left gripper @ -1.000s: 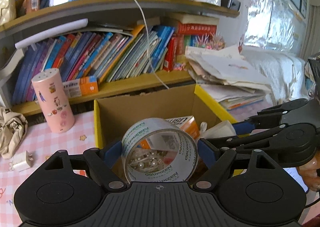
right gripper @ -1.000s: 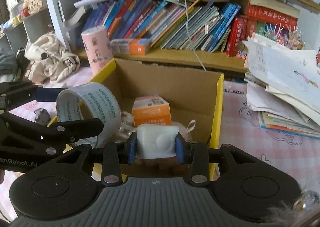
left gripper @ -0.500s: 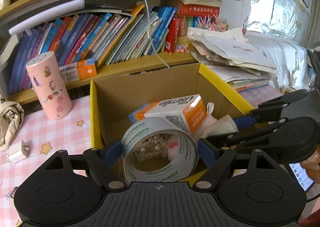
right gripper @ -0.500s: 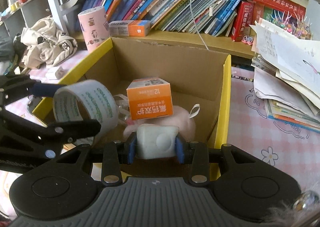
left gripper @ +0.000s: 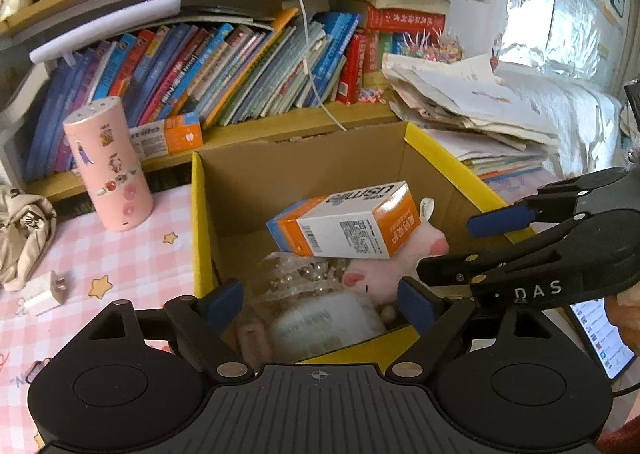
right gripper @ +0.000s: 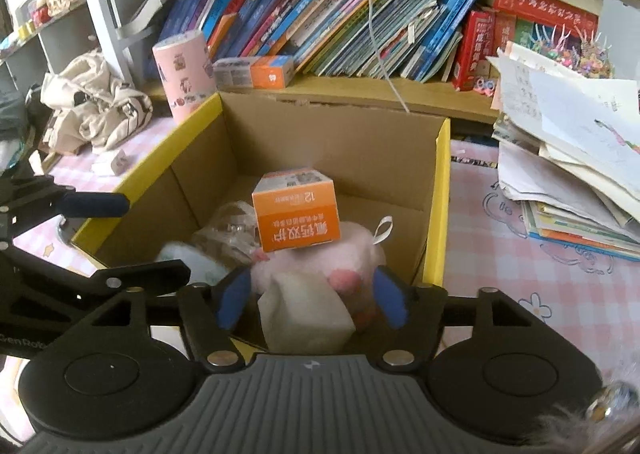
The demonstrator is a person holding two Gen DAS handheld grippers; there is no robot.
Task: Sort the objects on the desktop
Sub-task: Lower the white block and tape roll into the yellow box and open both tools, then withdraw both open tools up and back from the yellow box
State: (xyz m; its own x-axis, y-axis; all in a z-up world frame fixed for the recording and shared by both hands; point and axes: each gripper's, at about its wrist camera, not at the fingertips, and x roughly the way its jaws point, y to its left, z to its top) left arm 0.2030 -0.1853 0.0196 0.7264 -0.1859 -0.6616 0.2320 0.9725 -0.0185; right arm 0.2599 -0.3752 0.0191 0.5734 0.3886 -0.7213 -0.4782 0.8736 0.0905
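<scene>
A cardboard box with yellow rims (left gripper: 199, 213) (right gripper: 440, 189) stands on the pink checked desk. Inside lie an orange-and-white carton (left gripper: 348, 219) (right gripper: 298, 215), a pink plush toy (left gripper: 400, 266) (right gripper: 320, 266) and a bag of beads (left gripper: 296, 278). My left gripper (left gripper: 320, 300) is open over the box's near edge; the clear tape roll (left gripper: 324, 324) lies blurred just below it inside the box. My right gripper (right gripper: 312, 298) is open; the white block (right gripper: 308, 314) sits loose between its fingers, over the plush.
A pink cylinder (left gripper: 108, 169) and a white charger plug (left gripper: 44, 292) are left of the box. A beige cloth bag (right gripper: 96, 105) lies far left. A paper stack (right gripper: 572, 157) is to the right. A bookshelf (left gripper: 240, 65) stands behind. A tablet (left gripper: 600, 334) lies right.
Both grippers opened. The tape roll dropped from the left gripper into the box, and the white block came free of the right gripper's fingers. Both views moved closer over the box.
</scene>
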